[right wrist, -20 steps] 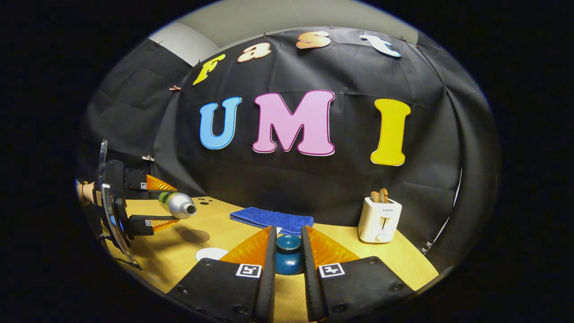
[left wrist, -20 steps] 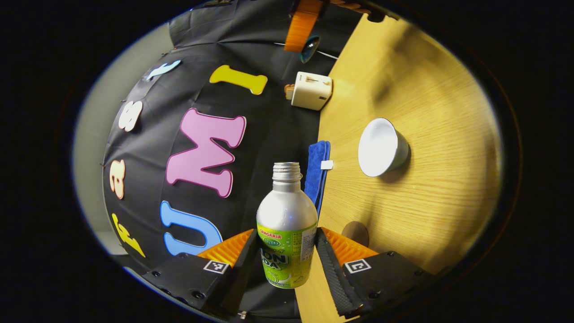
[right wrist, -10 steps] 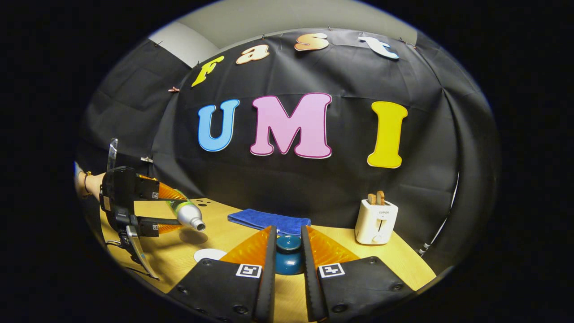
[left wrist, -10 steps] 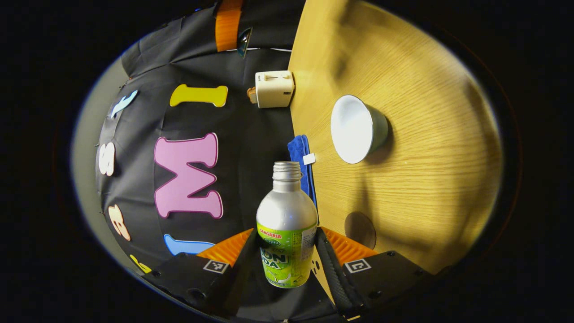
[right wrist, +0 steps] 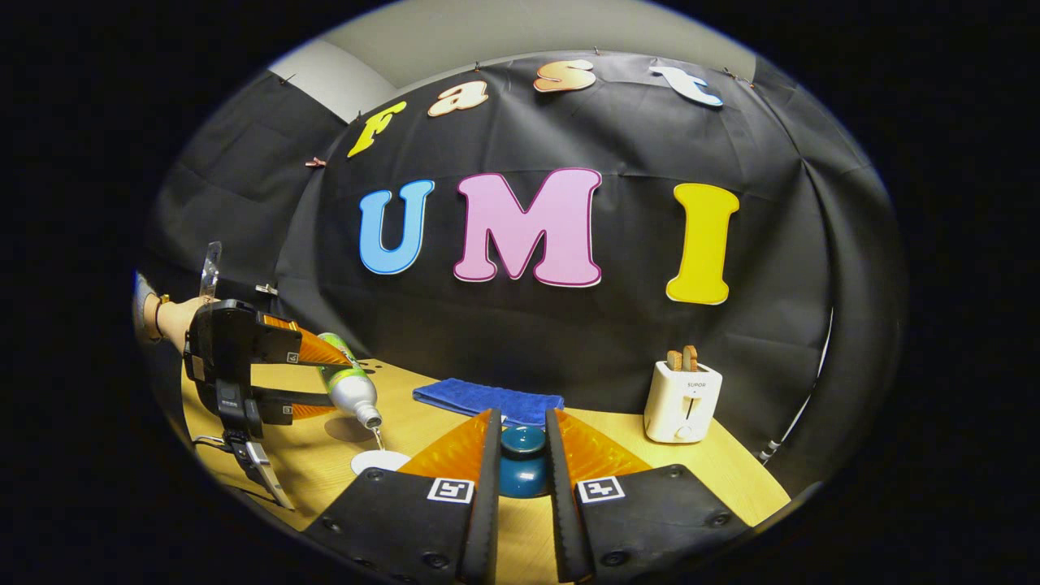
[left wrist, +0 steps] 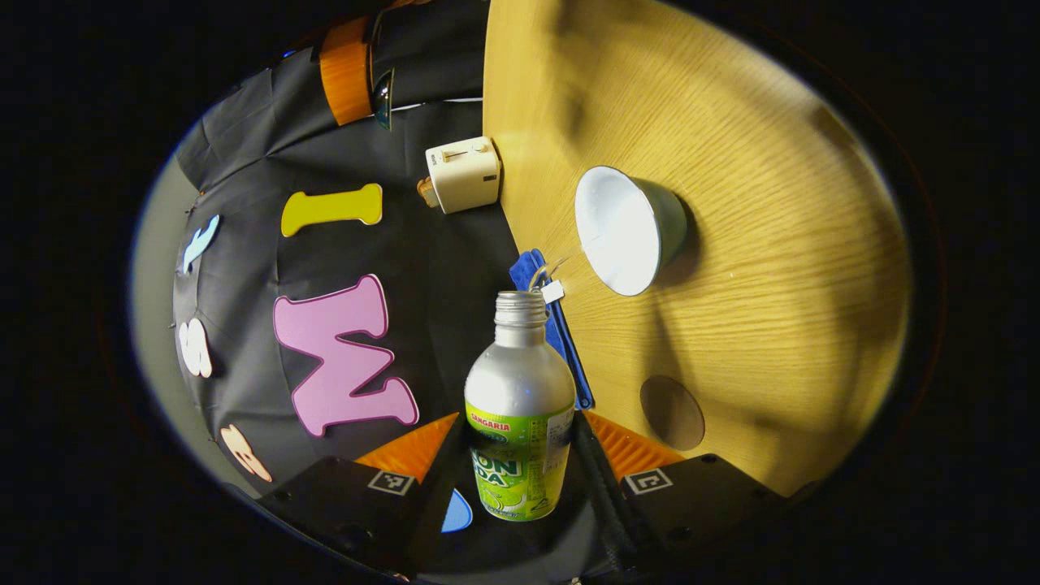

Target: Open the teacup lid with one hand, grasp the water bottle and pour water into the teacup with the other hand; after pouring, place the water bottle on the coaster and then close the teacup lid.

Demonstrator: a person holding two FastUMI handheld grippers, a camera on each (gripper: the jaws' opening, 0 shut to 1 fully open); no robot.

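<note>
Our left tool (left wrist: 520, 455) clamps the tilted water bottle (left wrist: 520, 406) over the teacup (left wrist: 630, 231), our right tool (right wrist: 520, 455) grips the lid (right wrist: 522, 463)

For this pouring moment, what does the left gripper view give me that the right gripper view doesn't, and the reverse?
Left gripper view: the left gripper shut on the bottle at its label, and the teacup's whole open white inside.
Right gripper view: the hand holding the left gripper, the right gripper shut on the lid, the bottle tilted mouth-down over the teacup.
Both: bottle, teacup, toaster, blue cloth, table.
</note>
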